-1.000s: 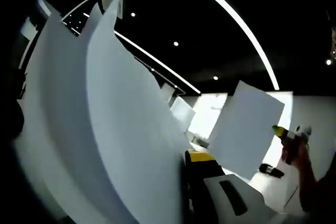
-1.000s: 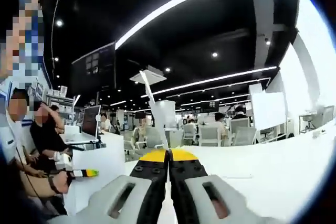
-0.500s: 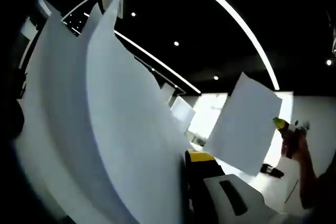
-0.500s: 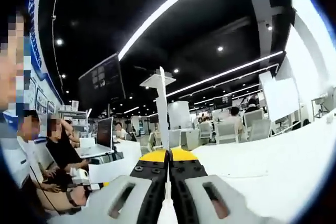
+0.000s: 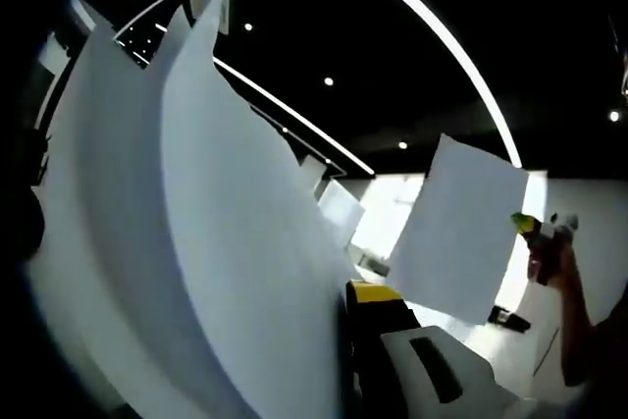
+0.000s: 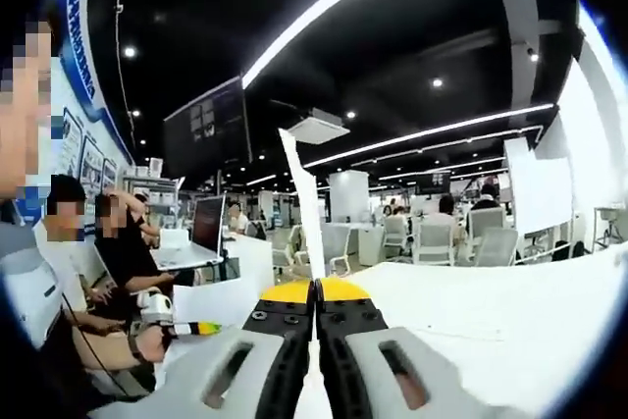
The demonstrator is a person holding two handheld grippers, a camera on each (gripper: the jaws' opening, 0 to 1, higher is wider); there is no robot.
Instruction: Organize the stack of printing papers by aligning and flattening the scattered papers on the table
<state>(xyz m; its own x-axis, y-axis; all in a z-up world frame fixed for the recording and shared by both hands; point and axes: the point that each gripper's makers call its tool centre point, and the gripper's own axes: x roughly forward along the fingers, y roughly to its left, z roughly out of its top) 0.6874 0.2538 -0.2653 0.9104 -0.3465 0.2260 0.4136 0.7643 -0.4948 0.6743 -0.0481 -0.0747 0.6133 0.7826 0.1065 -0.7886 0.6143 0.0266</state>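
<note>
Left gripper view: the left gripper (image 5: 345, 293) points steeply up toward a dark ceiling with white light strips (image 5: 446, 46). Its yellow-tipped black jaw shows on one side only; the other is hidden behind a sheaf of thin white printing papers (image 5: 211, 233) that fans upward in smooth, bowed curves. The jaws look pressed onto these sheets. Off to the right, the right gripper (image 5: 535, 233) sits raised in a person's hand (image 5: 551, 260), holding up a single flat white rectangular sheet (image 5: 461, 228) by its edge.

Right gripper view: the right gripper (image 6: 315, 290), grey plastic body with black jaws and yellow tips, has its jaws pressed together on that single sheet (image 6: 308, 213), seen edge-on as a thin white blade rising slightly tilted. Below spreads the smooth white table (image 6: 491, 311). At left, a hand (image 6: 152, 340) shows beside a white-and-yellow tool tip (image 6: 191, 328). Seated people (image 6: 123, 252) and grey office chairs (image 6: 432, 240) lie beyond.
</note>
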